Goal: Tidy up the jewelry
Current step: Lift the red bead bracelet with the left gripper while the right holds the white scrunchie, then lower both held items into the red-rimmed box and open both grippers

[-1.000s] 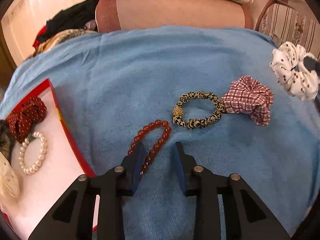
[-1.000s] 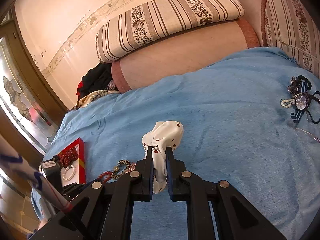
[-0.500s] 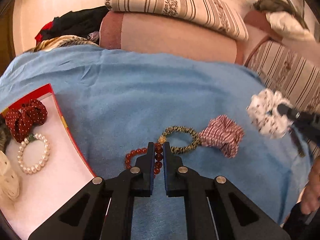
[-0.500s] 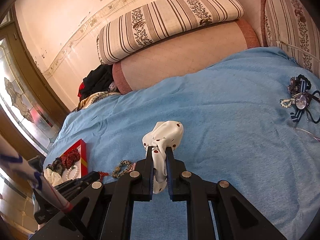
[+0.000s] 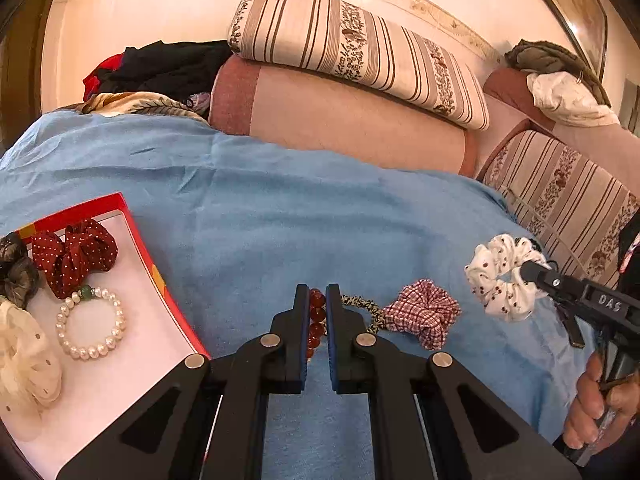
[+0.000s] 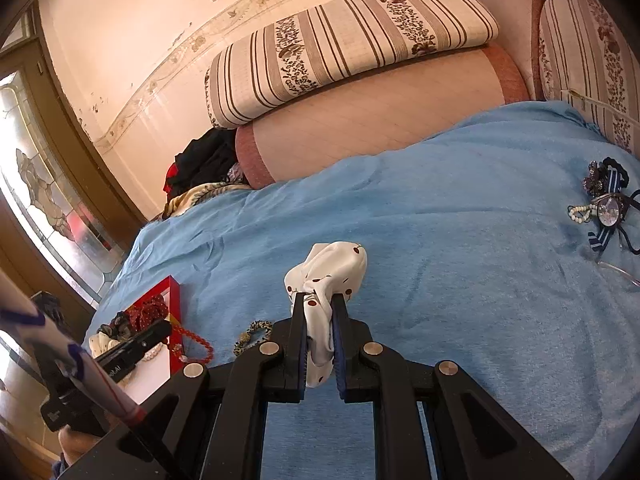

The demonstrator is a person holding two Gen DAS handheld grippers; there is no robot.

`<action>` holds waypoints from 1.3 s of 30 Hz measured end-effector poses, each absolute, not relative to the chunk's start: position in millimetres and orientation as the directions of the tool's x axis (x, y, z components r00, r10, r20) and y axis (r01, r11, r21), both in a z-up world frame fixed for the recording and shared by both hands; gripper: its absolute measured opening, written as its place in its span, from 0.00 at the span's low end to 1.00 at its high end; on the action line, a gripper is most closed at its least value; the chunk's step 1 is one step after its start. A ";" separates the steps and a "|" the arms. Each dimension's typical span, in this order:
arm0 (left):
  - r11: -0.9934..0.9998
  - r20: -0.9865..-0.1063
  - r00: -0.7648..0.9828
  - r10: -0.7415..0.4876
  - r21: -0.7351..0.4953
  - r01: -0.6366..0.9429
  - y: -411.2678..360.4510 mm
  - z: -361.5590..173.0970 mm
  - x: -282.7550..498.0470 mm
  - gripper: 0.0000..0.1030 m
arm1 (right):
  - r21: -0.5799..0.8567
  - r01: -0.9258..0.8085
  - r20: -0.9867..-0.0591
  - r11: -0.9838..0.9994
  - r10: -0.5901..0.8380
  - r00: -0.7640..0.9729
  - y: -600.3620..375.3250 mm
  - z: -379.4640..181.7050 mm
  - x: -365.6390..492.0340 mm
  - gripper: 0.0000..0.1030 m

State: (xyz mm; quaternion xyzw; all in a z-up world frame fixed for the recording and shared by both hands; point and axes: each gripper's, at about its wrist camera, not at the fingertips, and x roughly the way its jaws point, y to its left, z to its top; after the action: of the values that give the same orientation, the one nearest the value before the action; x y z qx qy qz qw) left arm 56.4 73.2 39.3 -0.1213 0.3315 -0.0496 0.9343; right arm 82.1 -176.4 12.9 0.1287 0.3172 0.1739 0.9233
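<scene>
Right up close, the left gripper (image 5: 318, 312) has its jaws squeezed on the red bead bracelet (image 5: 316, 322), lifted so it can go in with the others. Just beside it on the left is the red box (image 5: 140, 248), where a pearl bracelet (image 5: 91, 323) and a red dotted scrunchie (image 5: 74, 254) already lie. The right gripper (image 6: 319, 322) pinches the white spotted scrunchie (image 6: 326, 276) above the blue blanket (image 6: 460, 280). Farther off, a checked scrunchie (image 5: 424, 312) and a leopard band (image 5: 362, 306) wait. More jewelry (image 6: 604, 208) sits at the far right.

Pearl bracelet (image 5: 91, 323) in box (image 5: 138, 236), left
</scene>
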 end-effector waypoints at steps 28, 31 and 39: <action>0.954 -0.540 0.830 -0.141 -0.299 -0.032 120.7 67.3 6.9 0.07 | 0.256 -0.324 -0.541 0.911 0.413 0.733 -119.3 28.6 43.3 0.11; 0.951 -0.535 0.835 -0.127 -0.305 -0.051 133.2 69.1 -0.5 0.07 | 0.250 -0.339 -0.547 0.907 0.421 0.724 -109.3 27.4 42.1 0.11; 0.941 -0.540 0.839 -0.067 -0.315 -0.127 168.9 68.1 -20.1 0.07 | 0.270 -0.373 -0.562 0.888 0.460 0.688 -88.3 21.9 42.1 0.11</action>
State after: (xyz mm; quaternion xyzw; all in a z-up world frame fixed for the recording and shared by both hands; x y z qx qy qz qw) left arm -20.1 168.9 68.1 -0.1717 0.2832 0.0159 0.9434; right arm 42.1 -88.3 21.9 0.0675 0.3232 0.2271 0.9162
